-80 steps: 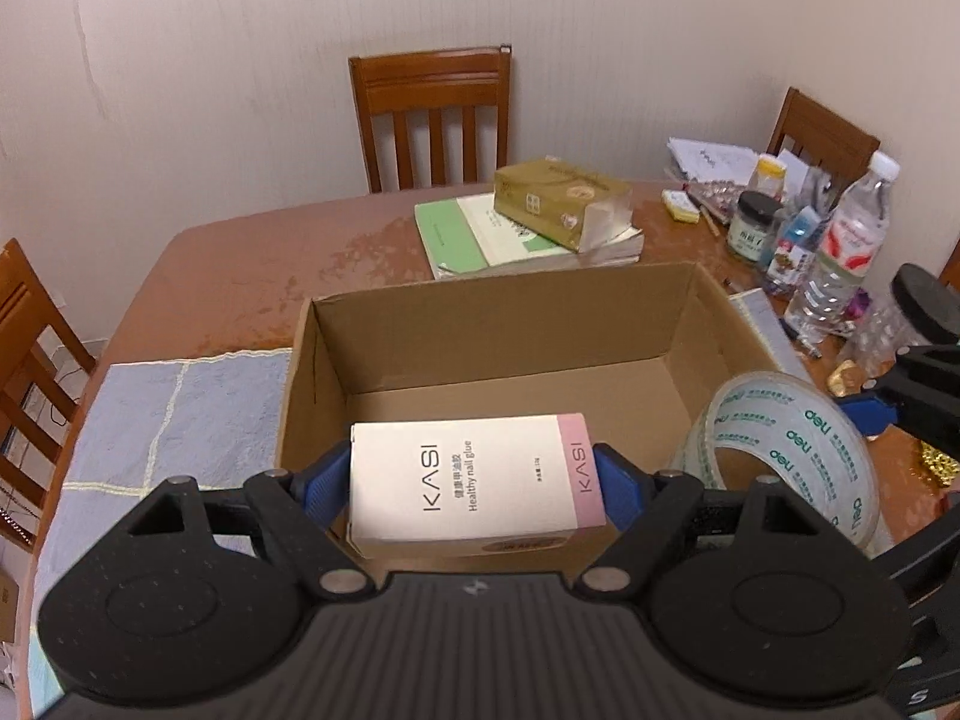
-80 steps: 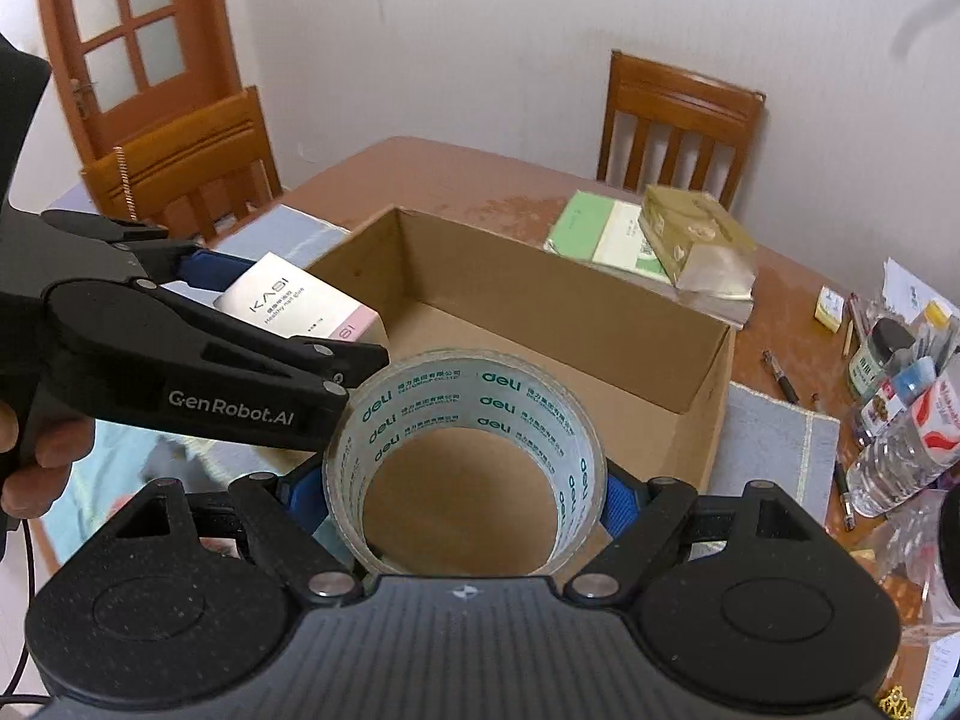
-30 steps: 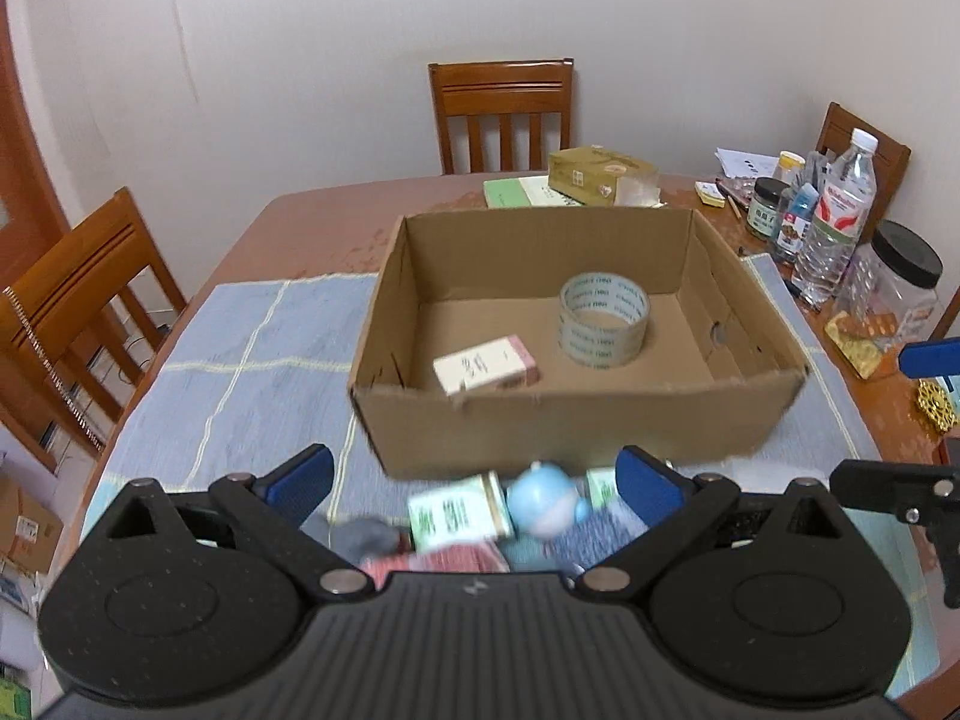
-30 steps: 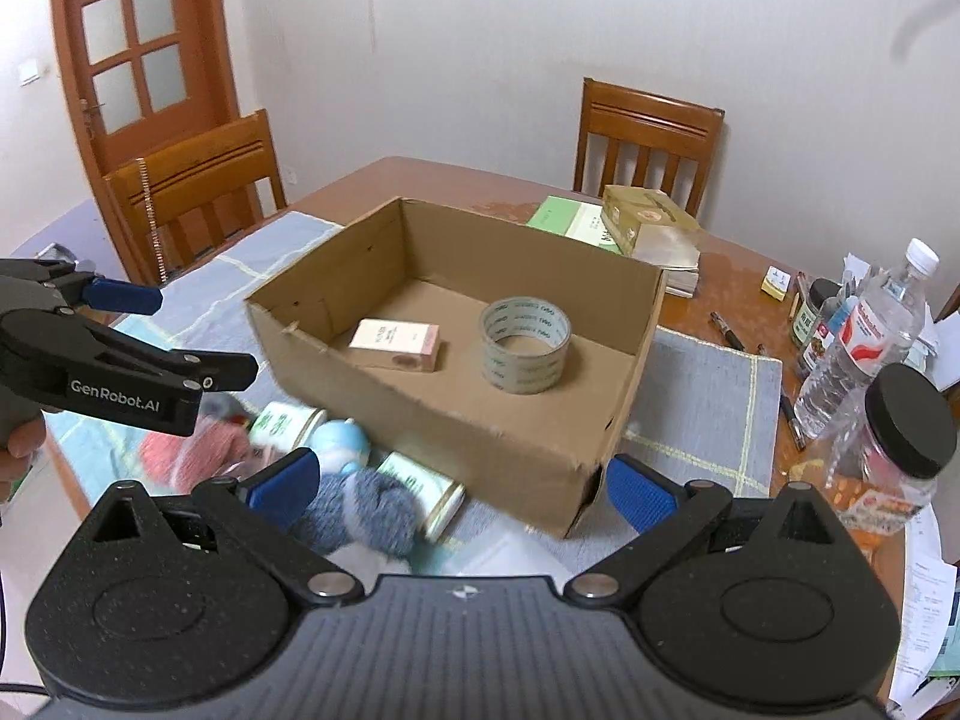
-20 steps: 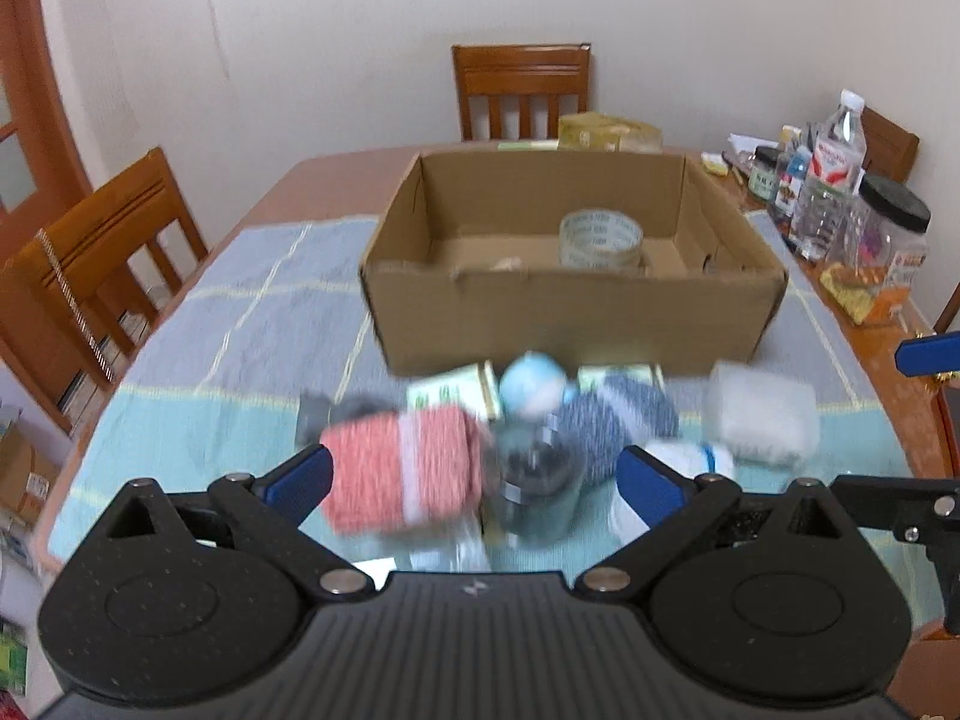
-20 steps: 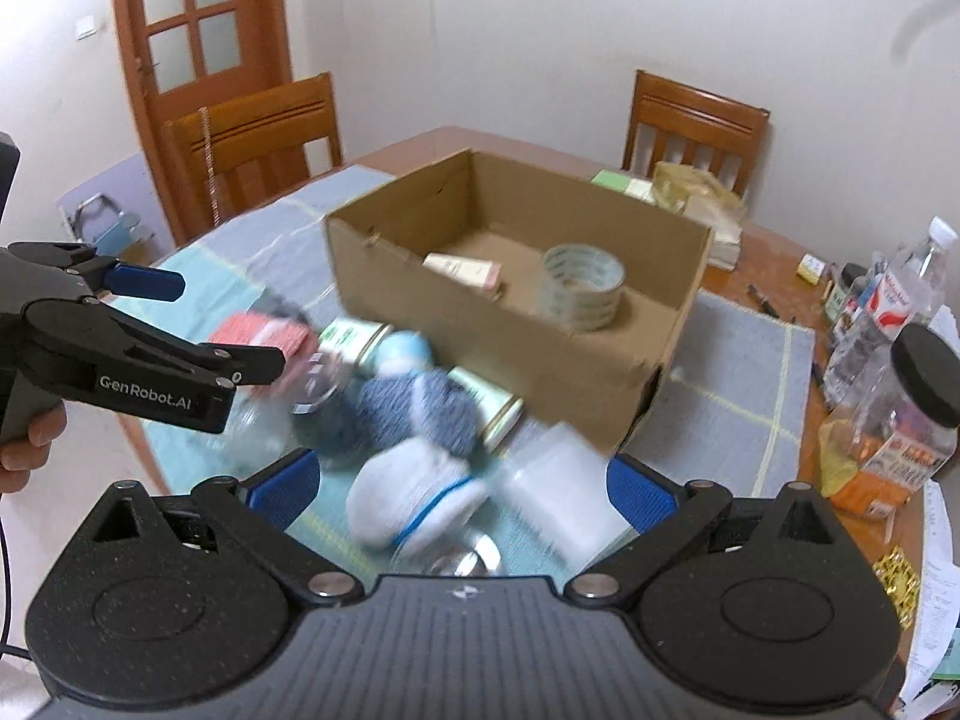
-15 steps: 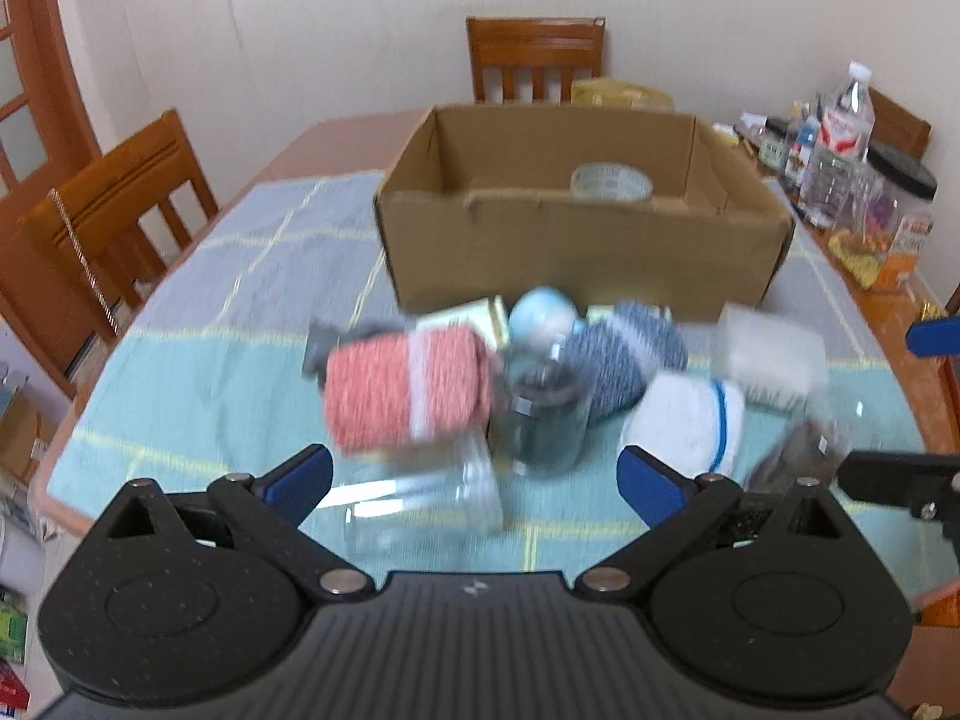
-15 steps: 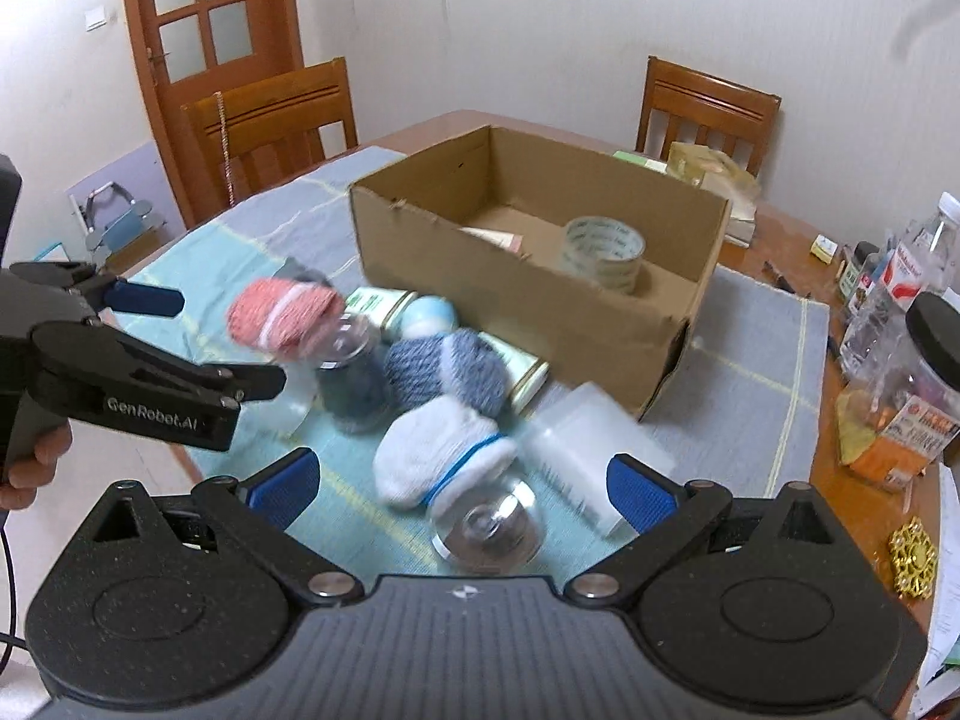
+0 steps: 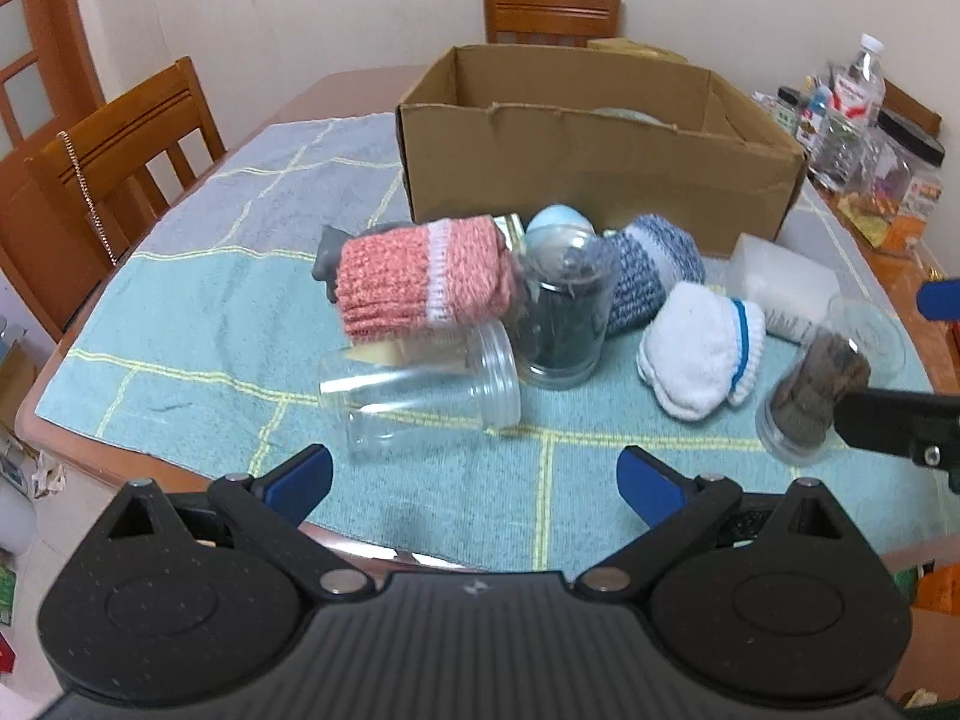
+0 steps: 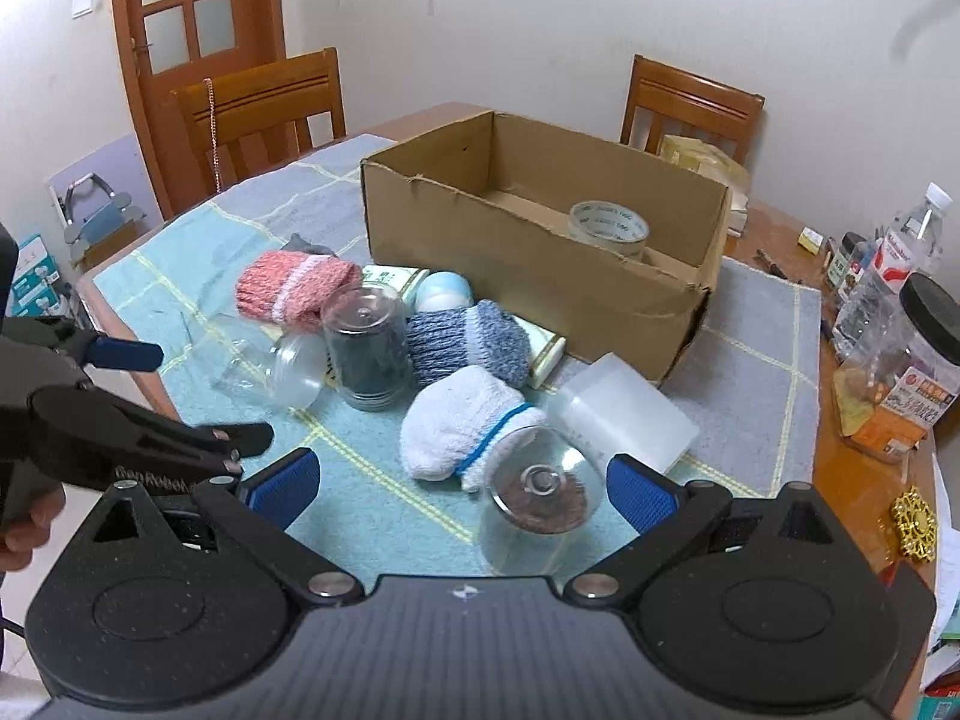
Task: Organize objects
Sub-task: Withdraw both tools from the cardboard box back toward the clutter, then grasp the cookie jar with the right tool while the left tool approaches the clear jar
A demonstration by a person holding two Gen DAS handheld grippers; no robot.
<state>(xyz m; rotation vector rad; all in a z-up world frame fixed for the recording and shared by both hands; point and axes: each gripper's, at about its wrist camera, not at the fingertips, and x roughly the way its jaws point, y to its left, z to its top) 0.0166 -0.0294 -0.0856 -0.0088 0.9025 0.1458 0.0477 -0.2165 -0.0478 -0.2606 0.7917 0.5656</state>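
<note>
Both tools released their loads: pink-and-white box, now hidden from both views, and tape roll sit inside cardboard box. Left tool and right tool pulled back, jaws wide, facing clutter on the counter.

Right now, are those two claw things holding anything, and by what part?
Nothing is held. The left gripper and the right gripper are both open and empty above the table, with the empty clear jar and white sock lying loose ahead of them.
</note>
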